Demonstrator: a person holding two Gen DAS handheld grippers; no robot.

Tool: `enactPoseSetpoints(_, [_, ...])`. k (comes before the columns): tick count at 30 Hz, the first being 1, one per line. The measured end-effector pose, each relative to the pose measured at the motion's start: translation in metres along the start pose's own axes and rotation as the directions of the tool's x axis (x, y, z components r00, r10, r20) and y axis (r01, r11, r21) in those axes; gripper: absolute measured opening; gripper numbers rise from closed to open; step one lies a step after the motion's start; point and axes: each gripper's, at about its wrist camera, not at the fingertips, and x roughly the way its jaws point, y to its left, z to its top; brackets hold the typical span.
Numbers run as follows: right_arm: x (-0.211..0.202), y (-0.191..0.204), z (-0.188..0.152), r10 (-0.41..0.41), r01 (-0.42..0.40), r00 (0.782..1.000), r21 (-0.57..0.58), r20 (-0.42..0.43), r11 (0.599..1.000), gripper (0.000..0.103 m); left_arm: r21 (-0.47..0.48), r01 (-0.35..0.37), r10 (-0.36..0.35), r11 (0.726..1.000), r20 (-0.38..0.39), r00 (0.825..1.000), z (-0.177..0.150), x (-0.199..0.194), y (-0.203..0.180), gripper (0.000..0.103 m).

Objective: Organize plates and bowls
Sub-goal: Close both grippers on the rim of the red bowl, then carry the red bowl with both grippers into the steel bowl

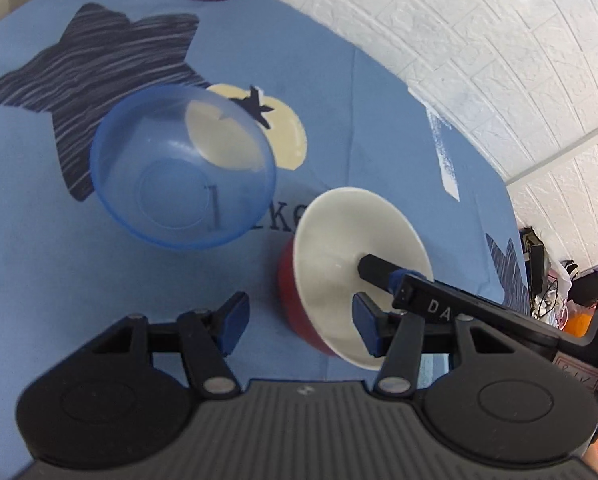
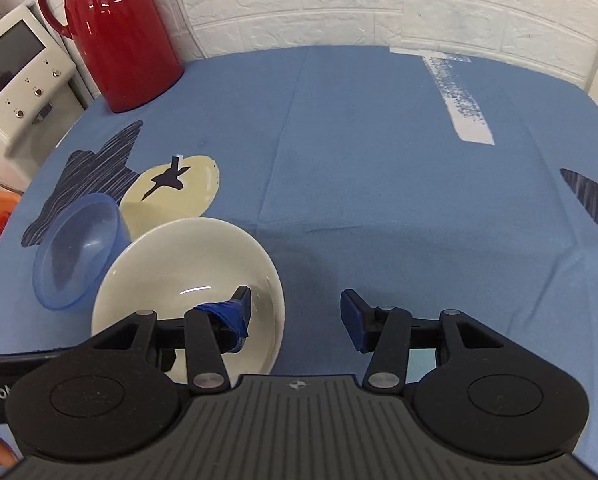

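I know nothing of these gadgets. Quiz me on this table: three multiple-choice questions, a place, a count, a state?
1. Where is the red jug? A) far left corner of the cloth B) inside a bowl C) near right corner
2. How many bowls? A) one B) four C) two
3. The right gripper is: A) shut on a bowl B) open C) shut on nothing
1 A, it stands by the wall; 2 C, a blue bowl and a white-lined bowl; 3 B, its fingers stand wide apart.

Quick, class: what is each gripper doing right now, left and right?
Left gripper: open, holding nothing.
Right gripper: open, one finger over the red-and-white bowl, gripping nothing.
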Motion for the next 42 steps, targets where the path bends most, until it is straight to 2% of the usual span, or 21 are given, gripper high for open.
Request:
enactPoseSetpoints(7, [0.005,0.004,0.004,0.012,-0.011,1.000,-0.053,0.011,0.999,0.045,0.002,0.006,-0.006,1.000,0.016,1.000,0.004,0.003,0.005,0.054])
enactPoseSetpoints(11, [0.006,0.008,0.005,0.000,-0.001,1.000,-0.067,-0.009,0.998,0.047,0.002,-0.029,0.029,1.000,0.026,0.999,0.003,0.002,0.003,0.034])
enactPoseSetpoints(12, [0.005,0.009,0.005,0.003,-0.004,1.000,-0.069,-0.008,0.998,0.041,0.007,-0.039,0.039,0.999,0.028,0.999,0.002,0.002,0.003,0.032])
enactPoseSetpoints(15, [0.001,0.005,0.000,0.111,-0.110,0.994,-0.038,0.022,0.993,0.014,-0.007,-0.027,0.027,1.000,-0.001,1.000,0.003,0.005,0.004,0.018])
enactPoseSetpoints(16, [-0.001,0.005,-0.001,0.129,-0.128,0.991,-0.033,0.030,0.991,0.011,0.007,-0.034,0.034,0.999,-0.002,0.999,0.004,0.005,0.003,0.012])
enactPoseSetpoints(19, [-0.007,0.015,-0.009,0.126,-0.124,0.992,-0.085,0.018,0.989,0.010,0.049,-0.039,0.040,0.998,-0.005,0.999,-0.001,0.002,-0.001,0.005])
enactPoseSetpoints(25, [-0.031,0.018,-0.029,0.129,-0.129,0.992,-0.076,-0.005,0.989,0.012,0.080,-0.017,0.022,0.997,-0.060,0.998,-0.023,-0.022,-0.003,0.005])
enactPoseSetpoints(30, [-0.084,0.028,-0.062,0.115,-0.115,0.993,-0.100,-0.003,0.988,0.015,0.130,0.009,0.001,0.992,-0.079,0.997,-0.061,-0.068,-0.015,0.005])
enactPoseSetpoints(36, [-0.152,0.029,-0.119,0.108,-0.109,0.994,-0.082,-0.020,0.991,0.020,0.230,0.044,-0.019,0.972,-0.110,0.994,-0.129,-0.124,-0.033,0.005])
enactPoseSetpoints(42, [-0.188,0.029,-0.187,0.093,-0.096,0.994,-0.043,-0.051,0.994,0.022,0.318,0.062,-0.012,0.946,-0.157,0.988,-0.196,-0.144,-0.034,0.002])
